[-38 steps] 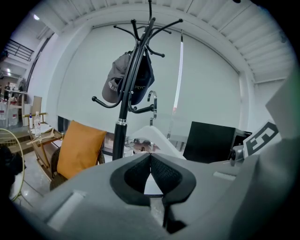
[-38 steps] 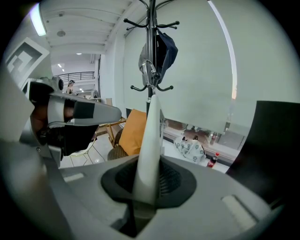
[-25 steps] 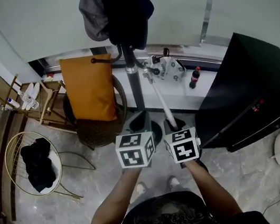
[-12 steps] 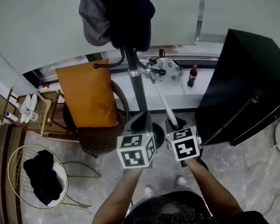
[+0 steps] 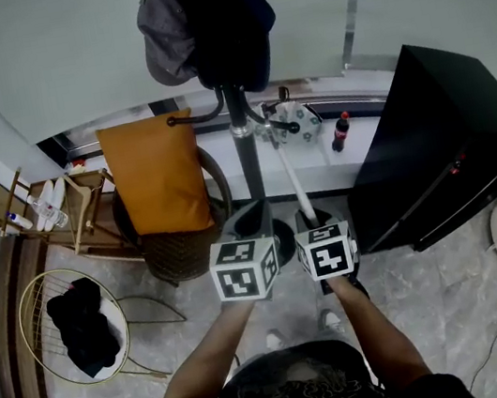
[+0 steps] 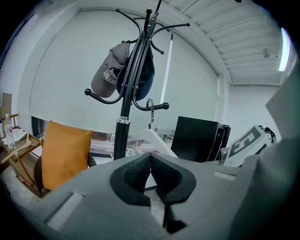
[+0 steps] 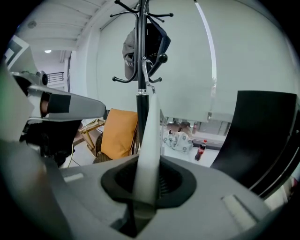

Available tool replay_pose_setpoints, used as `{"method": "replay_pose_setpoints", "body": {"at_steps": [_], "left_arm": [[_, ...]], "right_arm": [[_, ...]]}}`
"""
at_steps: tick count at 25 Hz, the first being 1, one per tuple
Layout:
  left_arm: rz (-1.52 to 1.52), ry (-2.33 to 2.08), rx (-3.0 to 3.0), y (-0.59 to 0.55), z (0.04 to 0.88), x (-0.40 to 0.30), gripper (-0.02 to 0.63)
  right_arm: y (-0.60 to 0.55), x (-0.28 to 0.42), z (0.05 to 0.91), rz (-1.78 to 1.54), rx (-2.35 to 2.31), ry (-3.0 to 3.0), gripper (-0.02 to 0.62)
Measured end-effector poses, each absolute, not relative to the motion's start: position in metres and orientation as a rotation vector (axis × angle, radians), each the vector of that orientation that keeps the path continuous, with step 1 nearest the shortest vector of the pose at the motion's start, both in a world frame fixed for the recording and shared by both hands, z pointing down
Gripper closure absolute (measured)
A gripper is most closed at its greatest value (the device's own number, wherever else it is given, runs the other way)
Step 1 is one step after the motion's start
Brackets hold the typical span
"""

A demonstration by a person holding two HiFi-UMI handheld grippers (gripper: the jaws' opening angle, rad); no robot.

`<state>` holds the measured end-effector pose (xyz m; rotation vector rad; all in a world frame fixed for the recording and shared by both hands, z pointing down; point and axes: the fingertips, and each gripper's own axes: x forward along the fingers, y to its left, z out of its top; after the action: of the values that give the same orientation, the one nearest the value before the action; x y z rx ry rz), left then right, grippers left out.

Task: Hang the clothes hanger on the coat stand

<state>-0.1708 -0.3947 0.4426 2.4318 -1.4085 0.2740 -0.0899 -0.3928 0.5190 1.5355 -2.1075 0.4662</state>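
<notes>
A black coat stand point(image 5: 240, 138) rises ahead of me, with a grey cap point(image 5: 163, 27) and a dark garment on its upper hooks. My right gripper point(image 7: 147, 180) is shut on the arm of a white clothes hanger point(image 7: 149, 140), which points up toward the stand point(image 7: 141, 84); its metal hook point(image 5: 277, 119) sits close to a lower hook of the stand. In the head view the hanger point(image 5: 296, 185) runs from the right gripper point(image 5: 314, 220) to the pole. My left gripper point(image 6: 151, 176) is shut with nothing in it, beside the right one point(image 5: 249, 227).
An orange cushion point(image 5: 154, 176) leans on a wicker chair left of the stand. A black cabinet point(image 5: 438, 141) stands at the right. A wire basket with dark cloth point(image 5: 80, 323) lies lower left, and a cola bottle point(image 5: 340, 132) stands on the window ledge.
The view has shifted slightly; both grippers with the hanger have crept a little forward and up toward the stand. The grip on the hanger is unchanged.
</notes>
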Motion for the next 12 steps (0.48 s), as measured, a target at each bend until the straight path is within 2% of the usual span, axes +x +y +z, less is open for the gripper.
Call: {"method": "replay_pose_setpoints", "body": {"at_steps": [12], "left_arm": [[0.309,-1.355,2.466,-0.400,0.451,-0.177,0.600]], "right_arm": [[-0.400,-0.102,0.537,0.534,1.562,-2.082,0.525]]}}
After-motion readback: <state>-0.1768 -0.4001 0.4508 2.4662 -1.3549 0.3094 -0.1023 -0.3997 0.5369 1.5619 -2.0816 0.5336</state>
